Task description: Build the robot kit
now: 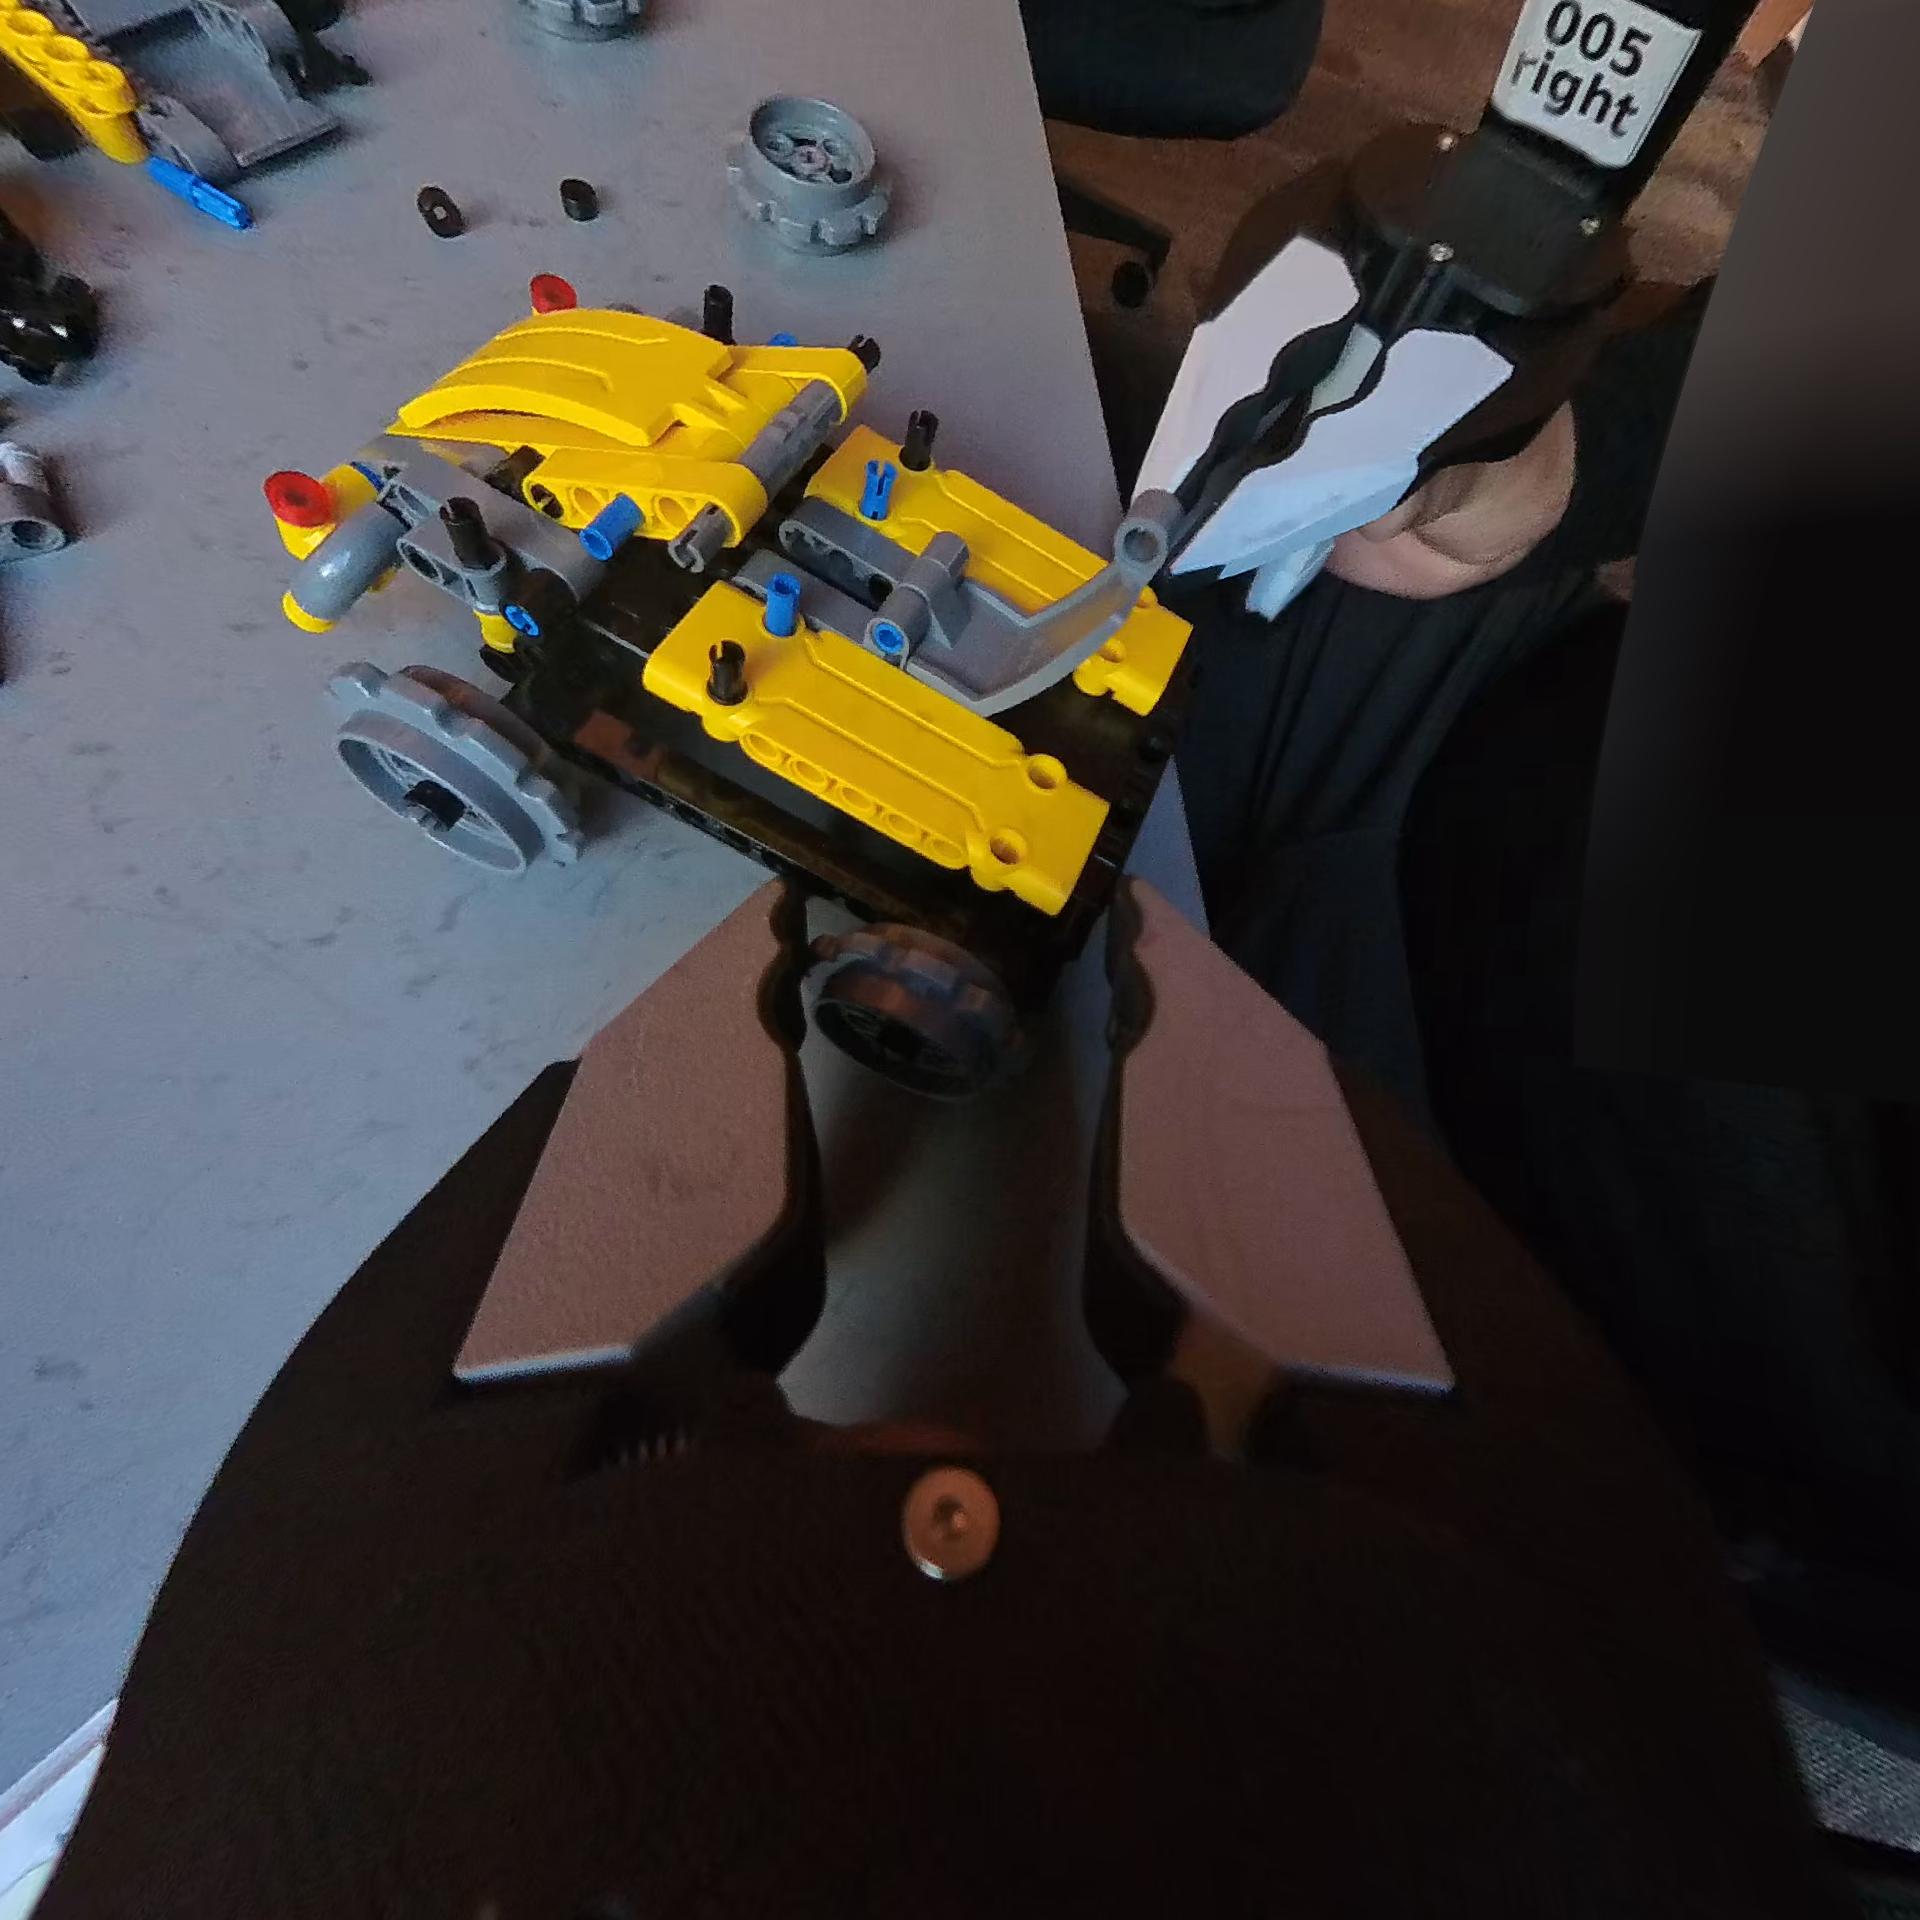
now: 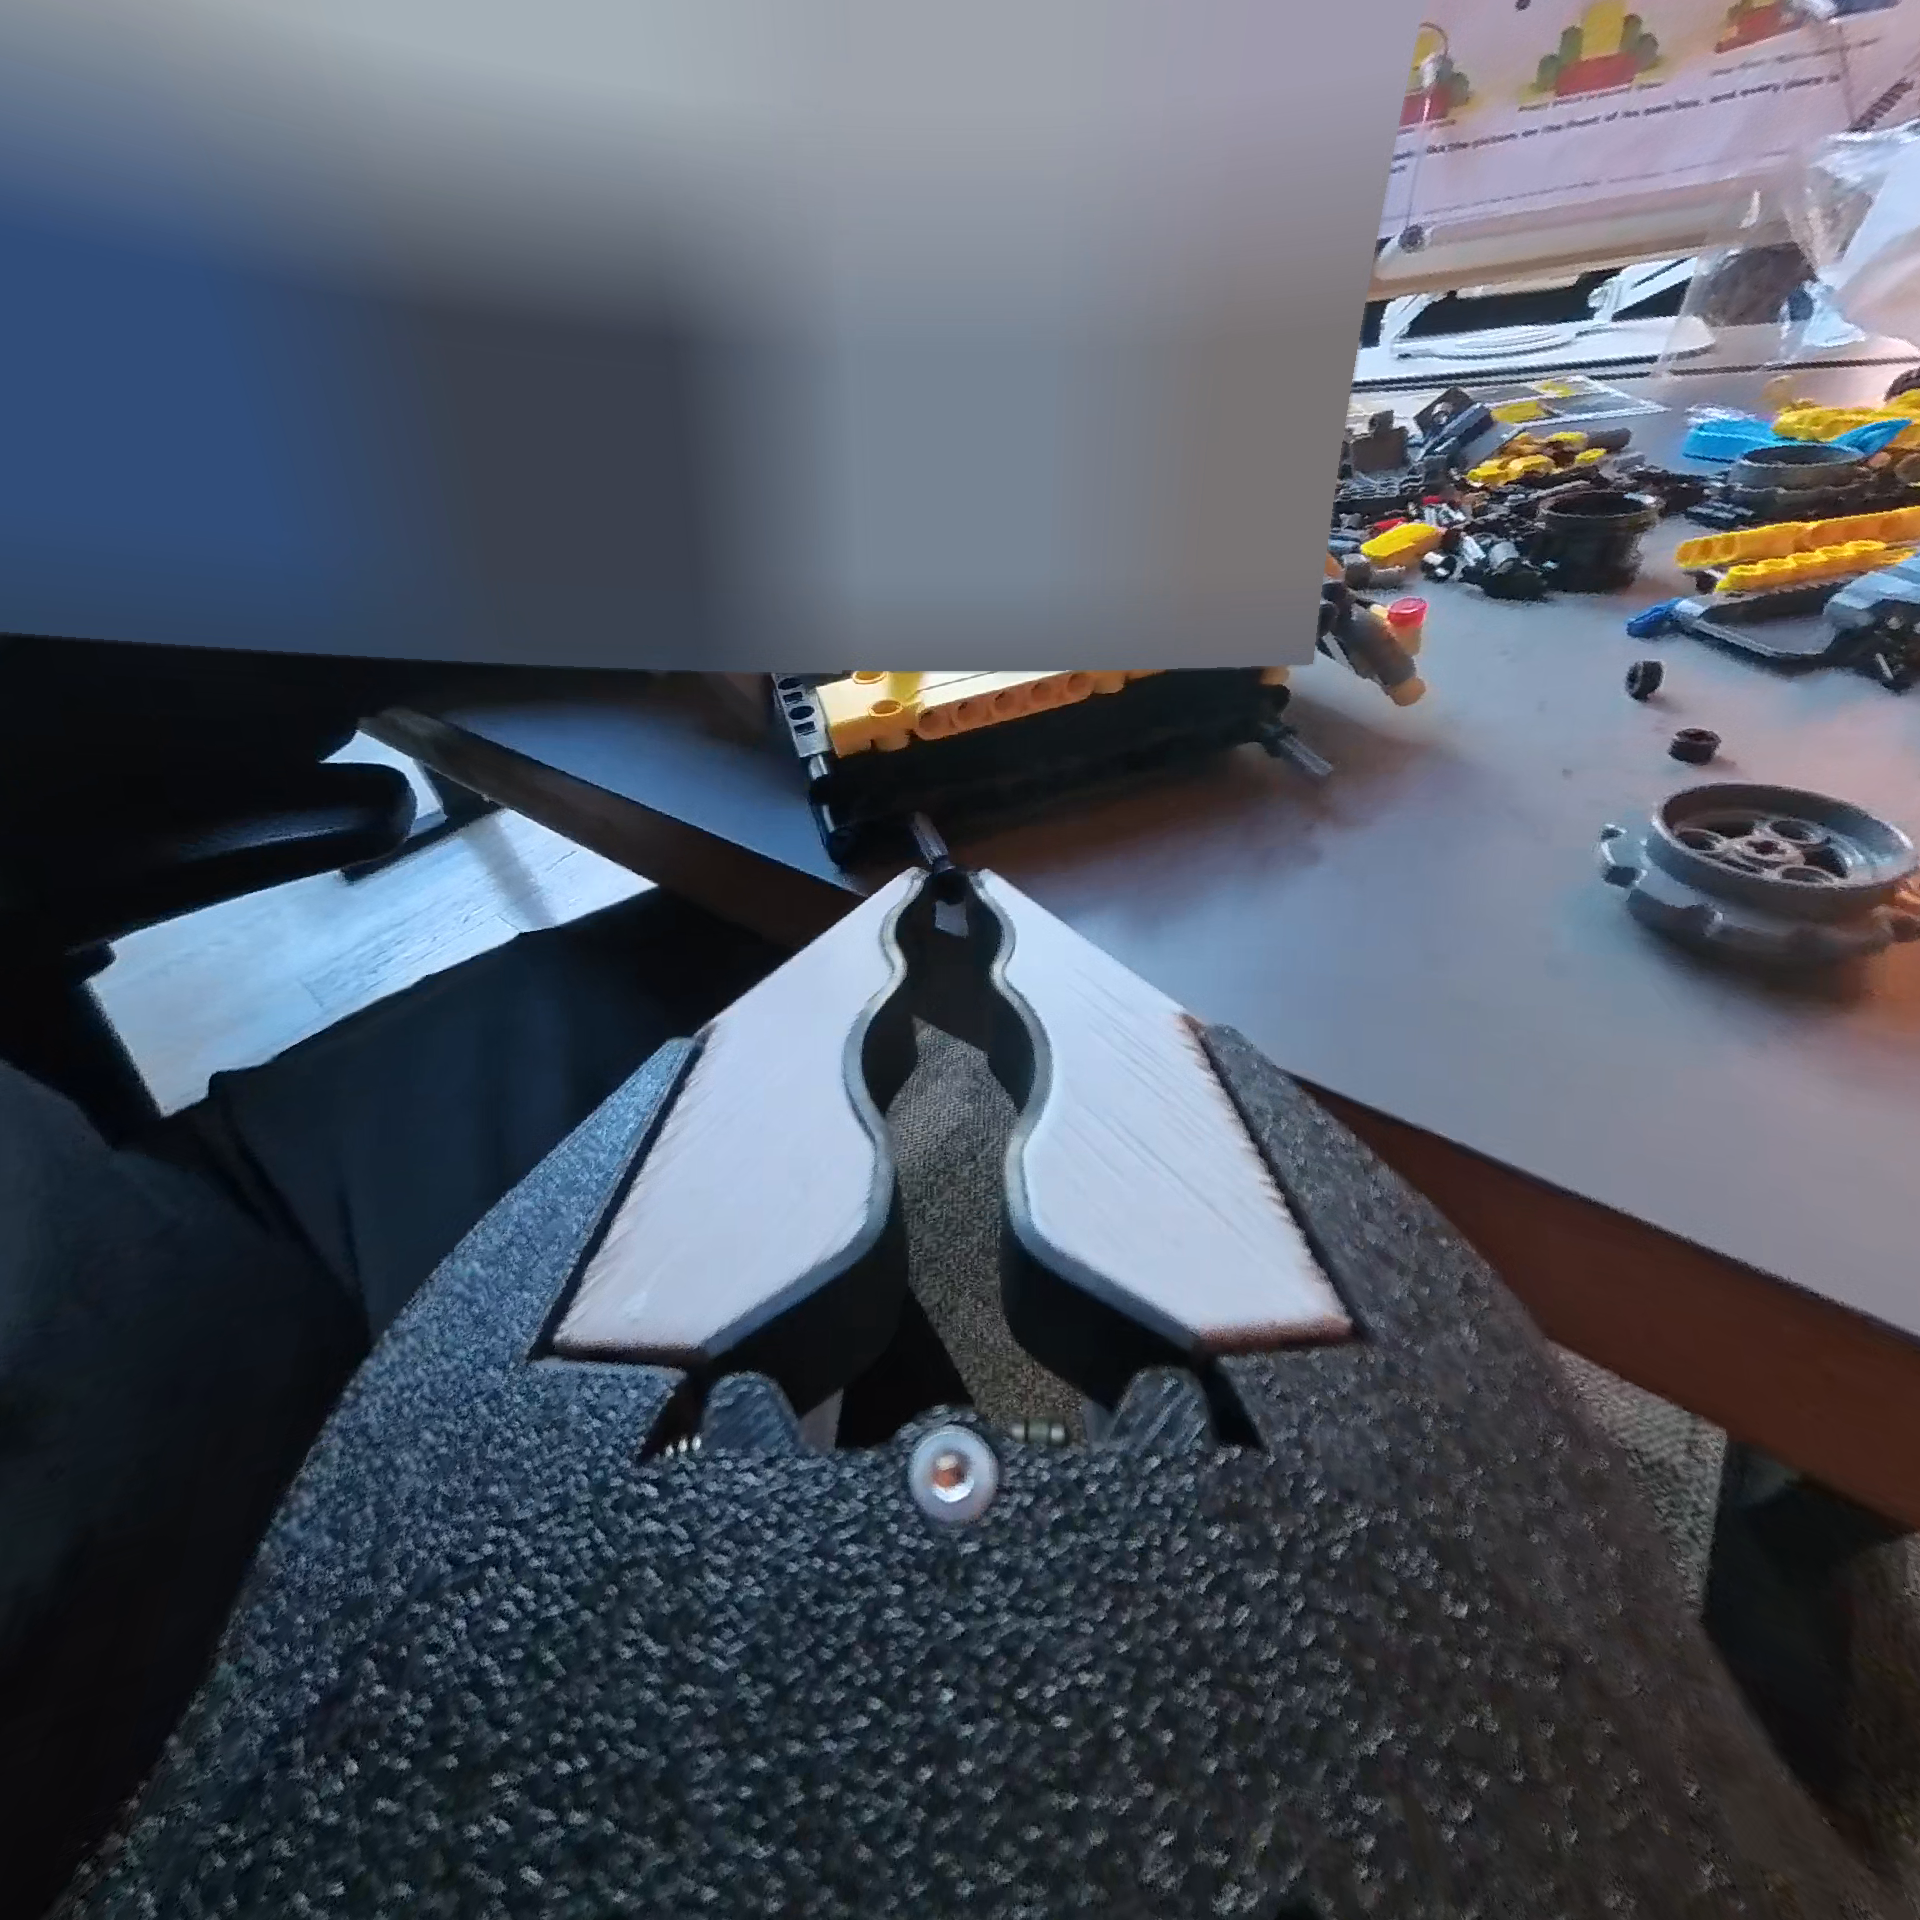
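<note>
A yellow and black brick vehicle (image 1: pixel 883 727) lies at the corner of the grey table (image 1: pixel 208 1039). My left gripper (image 1: pixel 951 904) is shut on its black rear end, one finger on each side, with a grey wheel (image 1: pixel 914 1013) between the fingers. A grey curved piece (image 1: pixel 1070 623) rises from the vehicle's top. My right gripper (image 1: pixel 1179 530) comes in from beyond the table edge and is shut on that piece's ring end. In the right wrist view the right gripper (image 2: pixel 943 883) pinches a thin dark part just in front of the vehicle (image 2: pixel 1039 717).
A loose grey wheel hub (image 1: pixel 810 171) lies on the table, also in the right wrist view (image 2: pixel 1766 873). Two small black bushes (image 1: pixel 442 208) lie near it. A pile of yellow, black and blue parts (image 2: pixel 1558 499) fills the far table. A person in dark clothes sits past the table edge (image 2: pixel 1558 1351). Tip to tip, the grippers are about 9 cm apart. My right tips are roughly 11 cm from the loose grey wheel hub (image 1: pixel 810 171).
</note>
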Action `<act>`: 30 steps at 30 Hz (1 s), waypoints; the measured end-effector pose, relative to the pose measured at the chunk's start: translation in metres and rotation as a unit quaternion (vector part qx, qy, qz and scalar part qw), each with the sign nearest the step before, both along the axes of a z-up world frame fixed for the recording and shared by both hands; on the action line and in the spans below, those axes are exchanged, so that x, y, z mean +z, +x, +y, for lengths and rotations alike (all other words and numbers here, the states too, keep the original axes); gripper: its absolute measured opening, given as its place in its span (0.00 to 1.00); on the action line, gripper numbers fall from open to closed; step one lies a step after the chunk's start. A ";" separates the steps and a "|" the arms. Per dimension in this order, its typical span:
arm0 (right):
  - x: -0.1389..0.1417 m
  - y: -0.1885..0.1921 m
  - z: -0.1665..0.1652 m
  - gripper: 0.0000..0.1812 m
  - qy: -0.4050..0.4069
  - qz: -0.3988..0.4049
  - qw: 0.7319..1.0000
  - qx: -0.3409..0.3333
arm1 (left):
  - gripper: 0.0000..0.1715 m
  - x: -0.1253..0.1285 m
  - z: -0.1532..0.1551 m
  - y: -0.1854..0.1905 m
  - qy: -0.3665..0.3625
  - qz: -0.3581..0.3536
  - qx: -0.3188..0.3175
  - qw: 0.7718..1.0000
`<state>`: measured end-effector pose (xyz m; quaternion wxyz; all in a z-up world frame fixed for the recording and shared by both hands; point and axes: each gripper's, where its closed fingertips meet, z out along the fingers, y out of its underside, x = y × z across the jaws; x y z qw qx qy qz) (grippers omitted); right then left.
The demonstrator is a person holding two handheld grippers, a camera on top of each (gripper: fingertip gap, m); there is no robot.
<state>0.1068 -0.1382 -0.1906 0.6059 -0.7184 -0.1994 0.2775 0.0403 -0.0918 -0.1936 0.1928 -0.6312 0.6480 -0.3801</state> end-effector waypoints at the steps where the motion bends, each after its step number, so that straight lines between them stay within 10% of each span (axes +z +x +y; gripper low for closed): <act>1: 0.000 0.000 0.000 0.03 -0.002 0.008 1.000 -0.002 | 0.32 0.000 0.000 0.000 -0.002 0.000 0.002 1.000; 30: 0.000 -0.003 0.005 0.03 -0.009 0.088 0.995 0.052 | 0.32 0.000 0.003 -0.002 -0.002 0.001 0.013 1.000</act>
